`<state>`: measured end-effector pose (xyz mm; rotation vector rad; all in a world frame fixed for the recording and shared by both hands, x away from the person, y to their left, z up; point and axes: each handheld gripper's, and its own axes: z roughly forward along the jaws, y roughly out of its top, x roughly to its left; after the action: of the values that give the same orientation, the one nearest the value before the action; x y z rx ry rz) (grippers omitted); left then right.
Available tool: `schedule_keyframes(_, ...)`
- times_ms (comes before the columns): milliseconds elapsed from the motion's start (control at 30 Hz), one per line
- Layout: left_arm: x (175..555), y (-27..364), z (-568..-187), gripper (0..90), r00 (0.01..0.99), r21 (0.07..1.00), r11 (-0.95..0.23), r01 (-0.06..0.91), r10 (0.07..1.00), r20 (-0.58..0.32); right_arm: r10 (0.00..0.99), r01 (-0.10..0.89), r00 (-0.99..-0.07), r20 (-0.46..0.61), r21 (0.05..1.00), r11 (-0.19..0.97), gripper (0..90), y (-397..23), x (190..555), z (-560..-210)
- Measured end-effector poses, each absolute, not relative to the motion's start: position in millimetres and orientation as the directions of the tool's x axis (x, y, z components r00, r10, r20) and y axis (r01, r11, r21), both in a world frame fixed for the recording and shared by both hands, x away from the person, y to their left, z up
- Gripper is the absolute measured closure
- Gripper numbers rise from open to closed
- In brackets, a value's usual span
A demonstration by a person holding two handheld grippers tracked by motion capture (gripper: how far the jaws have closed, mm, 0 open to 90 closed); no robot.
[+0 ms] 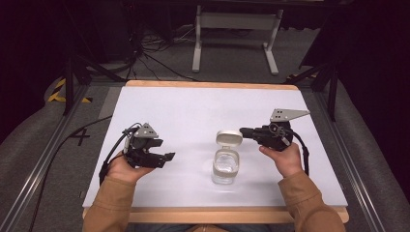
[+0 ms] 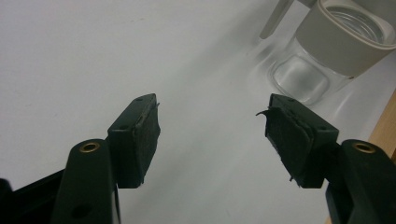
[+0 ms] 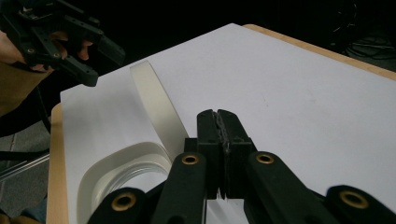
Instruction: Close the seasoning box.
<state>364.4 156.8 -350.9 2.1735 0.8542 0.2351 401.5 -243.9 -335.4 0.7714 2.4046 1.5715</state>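
A person in tan sleeves holds a pair of tongs in each hand over a white table (image 1: 193,106). A clear jar (image 1: 226,166) with a pale collar stands near the table's front edge, a little right of centre, its hinged lid (image 1: 229,138) flipped open and standing up behind the mouth. The left tongs (image 1: 167,158) hover near the front left part of the table, well apart from the jar, jaws spread wide and empty; in the left gripper view the jar (image 2: 327,51) sits ahead and to one side of the gaping pads (image 2: 144,135). The right tongs (image 1: 244,131) point leftward at the lid, tips just beside its right edge, whether touching cannot be told. In the right gripper view their jaws are pressed together with nothing between them, the lid (image 3: 154,105) rising just alongside.
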Motion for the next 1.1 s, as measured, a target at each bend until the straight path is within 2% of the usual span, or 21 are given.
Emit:
schedule_keyframes(300, 369.2, 151.3, -349.4, 34.9, 0.775, 0.721, -0.493, 0.486, 0.625, -0.095, 0.474, 0.291, -0.876, 0.088, 0.880, 0.375, 88.3, -239.7, 389.8, -333.8)
schedule_keyframes(500, 371.3, 147.5, -349.6, 34.8, 0.781, 0.723, -0.495, 0.481, 0.617, -0.098, 0.374, 0.220, -0.927, 0.034, 0.857, 0.467, 88.8, -231.0, 380.3, -335.7)
schedule_keyframes(700, 371.4, 148.0, -349.1, 34.7, 0.781, 0.720, -0.497, 0.484, 0.616, -0.100, 0.355, 0.216, -0.934, 0.040, 0.855, 0.472, 88.3, -229.3, 378.8, -335.8)
schedule_keyframes(767, 370.9, 148.7, -348.9, 34.8, 0.778, 0.725, -0.490, 0.484, 0.620, -0.100, 0.376, 0.219, -0.926, 0.036, 0.863, 0.456, 86.7, -231.6, 378.9, -333.9)
schedule_keyframes(833, 371.2, 149.5, -348.6, 34.8, 0.779, 0.726, -0.492, 0.480, 0.620, -0.094, 0.415, 0.222, -0.909, 0.033, 0.882, 0.416, 80.4, -235.9, 379.2, -330.8)
schedule_keyframes(900, 371.3, 149.4, -348.9, 34.9, 0.775, 0.731, -0.484, 0.481, 0.624, -0.097, 0.476, 0.247, -0.878, 0.049, 0.898, 0.363, 78.2, -244.4, 379.9, -326.8)
schedule_keyframes(1100, 372.0, 149.0, -349.9, 35.1, 0.775, 0.729, -0.489, 0.479, 0.626, -0.090, 0.570, 0.305, -0.817, 0.094, 0.908, 0.288, 72.2, -263.6, 385.2, -324.0)
